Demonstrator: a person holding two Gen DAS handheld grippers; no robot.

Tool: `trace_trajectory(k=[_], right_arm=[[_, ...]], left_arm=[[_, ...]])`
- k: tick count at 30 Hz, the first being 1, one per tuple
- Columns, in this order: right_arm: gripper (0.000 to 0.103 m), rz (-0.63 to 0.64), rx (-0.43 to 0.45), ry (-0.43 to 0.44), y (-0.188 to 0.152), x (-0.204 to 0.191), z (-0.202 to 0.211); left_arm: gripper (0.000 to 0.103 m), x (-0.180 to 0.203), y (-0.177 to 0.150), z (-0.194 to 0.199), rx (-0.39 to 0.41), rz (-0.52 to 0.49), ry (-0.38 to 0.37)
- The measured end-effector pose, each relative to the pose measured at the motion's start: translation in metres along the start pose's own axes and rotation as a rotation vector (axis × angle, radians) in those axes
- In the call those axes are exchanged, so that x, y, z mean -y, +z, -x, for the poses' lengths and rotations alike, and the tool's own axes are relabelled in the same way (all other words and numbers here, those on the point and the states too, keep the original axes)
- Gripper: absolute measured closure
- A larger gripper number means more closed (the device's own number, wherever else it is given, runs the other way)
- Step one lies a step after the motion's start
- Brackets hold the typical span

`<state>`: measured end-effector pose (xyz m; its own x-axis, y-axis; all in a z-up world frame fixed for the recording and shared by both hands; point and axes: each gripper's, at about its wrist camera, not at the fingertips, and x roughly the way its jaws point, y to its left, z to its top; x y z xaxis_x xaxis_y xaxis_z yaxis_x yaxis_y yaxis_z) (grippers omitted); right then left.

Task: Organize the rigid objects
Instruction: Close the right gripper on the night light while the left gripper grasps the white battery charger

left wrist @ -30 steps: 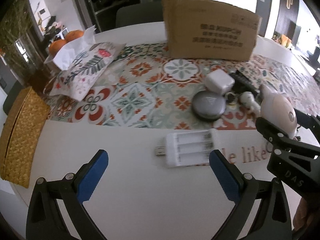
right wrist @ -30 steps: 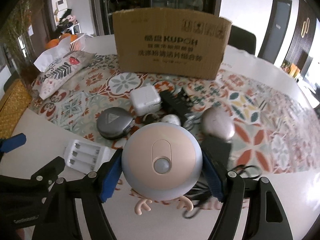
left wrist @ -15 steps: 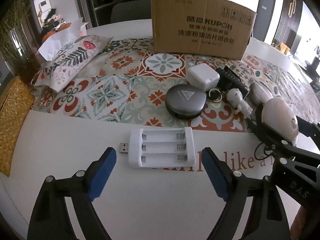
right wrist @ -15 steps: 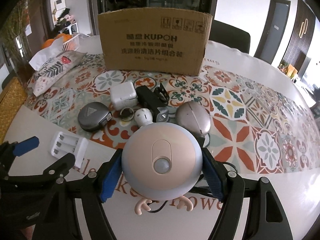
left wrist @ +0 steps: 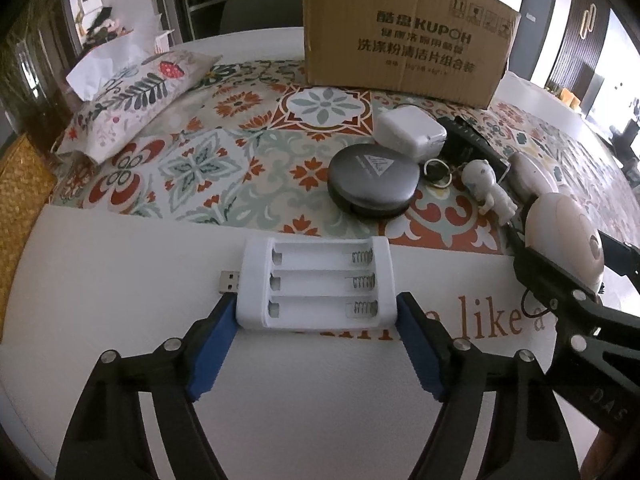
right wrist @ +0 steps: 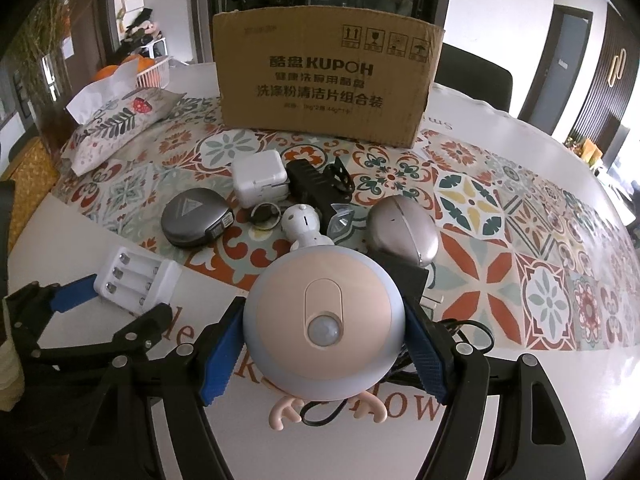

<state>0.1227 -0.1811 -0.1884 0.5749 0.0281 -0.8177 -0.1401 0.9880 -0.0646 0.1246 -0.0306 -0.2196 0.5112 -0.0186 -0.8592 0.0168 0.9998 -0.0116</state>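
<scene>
the left gripper (left wrist: 316,312) straddles the white battery charger (left wrist: 316,284), which lies flat on the white surface (left wrist: 120,280) with its usb plug pointing left; the blue pads sit right at its short ends, and whether they already press it cannot be told; to grip well, close squarely on the two end walls, keep the left pad on the body rather than the plug, and lift level so it does not pivot; the right gripper (right wrist: 324,344) is clamped on the round pink night light (right wrist: 324,316), held above the clutter in front of the cardboard box (right wrist: 324,80); judging by the task, both items likely go to that box; keep the two grippers well apart while carrying, since the right one hangs close beside the charger.
</scene>
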Motion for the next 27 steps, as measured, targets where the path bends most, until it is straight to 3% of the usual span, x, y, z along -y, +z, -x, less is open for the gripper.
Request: trace_trajectory(k=[27], right_arm=[[0.028,-0.037,0.057,-0.031,0.009,-0.007,0.034]], left_arm=[[0.028,-0.007,0.017,0.049,0.124,-0.047,-0.012]])
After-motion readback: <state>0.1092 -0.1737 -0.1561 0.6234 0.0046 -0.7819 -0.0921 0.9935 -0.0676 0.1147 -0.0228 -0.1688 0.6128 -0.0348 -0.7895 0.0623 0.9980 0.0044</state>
